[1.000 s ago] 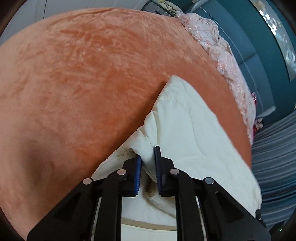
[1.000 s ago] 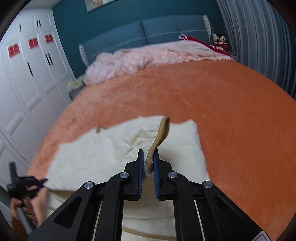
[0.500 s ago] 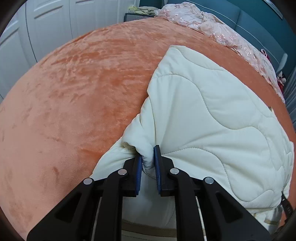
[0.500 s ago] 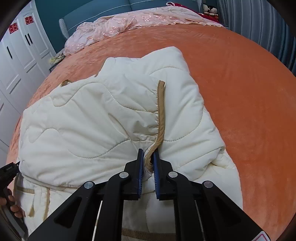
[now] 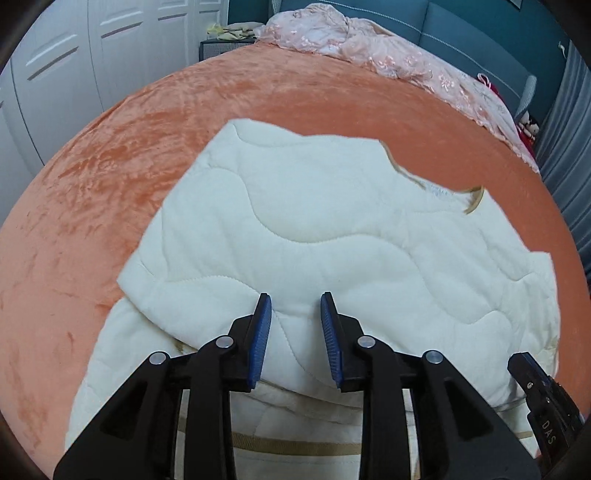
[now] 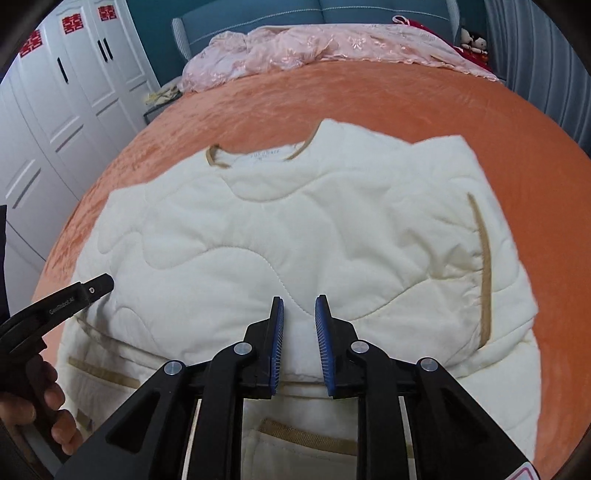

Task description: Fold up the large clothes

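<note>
Jacket [image 6: 295, 236], pinched and bunched a moment ago, now lies folded flat on the orange bedspread [image 6: 369, 99], neckline toward the headboard; left gripper [image 5: 295, 332] and right gripper [image 6: 299, 336] are opening, gripping nothing.

Red double-happiness signs [image 6: 69, 23] on wardrobe doors [image 6: 85, 74]; "DAS" on right gripper [image 5: 546, 417]; left gripper's [image 6: 55, 306] print blurry.

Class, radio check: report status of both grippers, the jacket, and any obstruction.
Left gripper and right gripper opening, nothing pinched. Cream jacket lies folded on orange bedspread. Nothing in the way.
</note>
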A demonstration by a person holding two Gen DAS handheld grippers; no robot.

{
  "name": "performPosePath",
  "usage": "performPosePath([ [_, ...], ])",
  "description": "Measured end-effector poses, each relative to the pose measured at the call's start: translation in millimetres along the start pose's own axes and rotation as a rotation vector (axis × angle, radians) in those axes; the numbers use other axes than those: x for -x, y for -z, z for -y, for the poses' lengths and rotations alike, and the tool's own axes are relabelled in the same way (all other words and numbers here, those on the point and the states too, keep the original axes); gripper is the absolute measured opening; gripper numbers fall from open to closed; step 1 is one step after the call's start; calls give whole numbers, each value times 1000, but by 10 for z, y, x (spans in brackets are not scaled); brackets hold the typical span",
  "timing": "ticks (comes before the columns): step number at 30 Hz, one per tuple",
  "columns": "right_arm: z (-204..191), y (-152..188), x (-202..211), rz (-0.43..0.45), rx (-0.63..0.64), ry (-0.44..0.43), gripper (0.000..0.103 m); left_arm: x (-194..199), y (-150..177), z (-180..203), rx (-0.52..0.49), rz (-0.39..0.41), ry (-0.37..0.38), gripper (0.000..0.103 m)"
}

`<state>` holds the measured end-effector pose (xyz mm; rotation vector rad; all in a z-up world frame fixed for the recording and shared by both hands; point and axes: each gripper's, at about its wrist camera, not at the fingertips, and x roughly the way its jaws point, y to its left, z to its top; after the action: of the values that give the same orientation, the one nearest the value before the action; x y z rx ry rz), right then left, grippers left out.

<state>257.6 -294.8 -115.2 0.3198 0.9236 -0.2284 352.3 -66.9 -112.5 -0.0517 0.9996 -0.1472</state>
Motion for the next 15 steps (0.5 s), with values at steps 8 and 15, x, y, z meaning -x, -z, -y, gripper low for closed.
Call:
performPosePath([
  [8,-18,227,-196,37,34,30,18,-192,313,121,-105,93,-72,27],
  [15,-65,321,-210,98,74,78,18,-215,403,114,-100,151,-72,27],
])
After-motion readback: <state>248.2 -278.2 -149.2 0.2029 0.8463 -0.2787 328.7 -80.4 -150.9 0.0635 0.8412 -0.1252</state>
